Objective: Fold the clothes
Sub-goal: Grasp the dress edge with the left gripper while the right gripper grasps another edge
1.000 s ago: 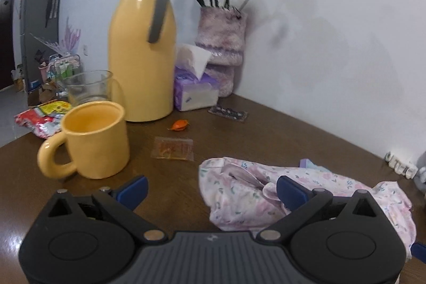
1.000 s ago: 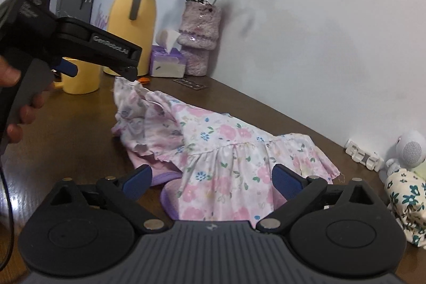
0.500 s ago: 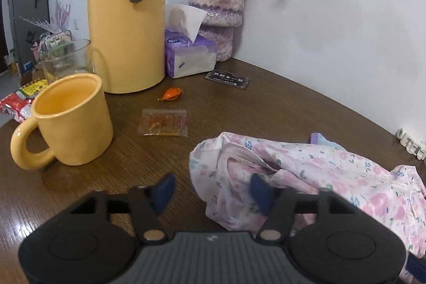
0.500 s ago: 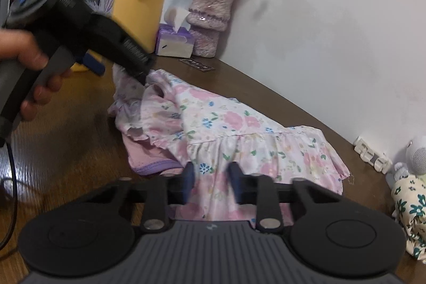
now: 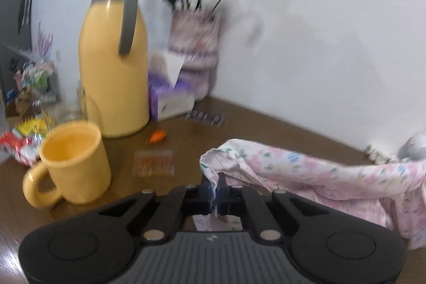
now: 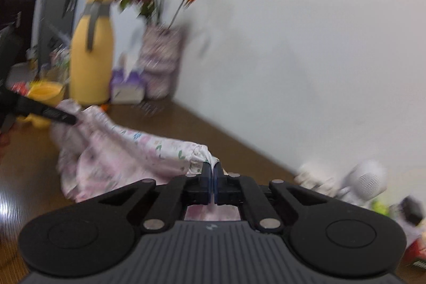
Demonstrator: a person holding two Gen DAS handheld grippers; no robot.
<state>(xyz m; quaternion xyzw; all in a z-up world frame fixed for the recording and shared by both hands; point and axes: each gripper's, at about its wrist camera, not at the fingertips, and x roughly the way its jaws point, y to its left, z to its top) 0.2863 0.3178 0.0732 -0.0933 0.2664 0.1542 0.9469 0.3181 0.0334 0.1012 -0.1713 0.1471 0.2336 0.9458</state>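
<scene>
In the left wrist view, the left gripper [image 5: 216,186] was clamped on a crumpled edge of the thin, pink floral garment [image 5: 306,172], its jaws having just closed; the cloth trailed away to its right over the glossy brown wooden table [image 5: 266,132]. Ahead to its left stood a smooth yellow mug [image 5: 76,164] and a tall yellow jug [image 5: 114,71].

In the right wrist view, the right gripper [image 6: 212,177] had also just closed, pinching a bunched corner of the garment [image 6: 125,151], which stretched leftward to the other gripper [image 6: 53,115]. A plain white wall [image 6: 293,44] rose behind.
</scene>
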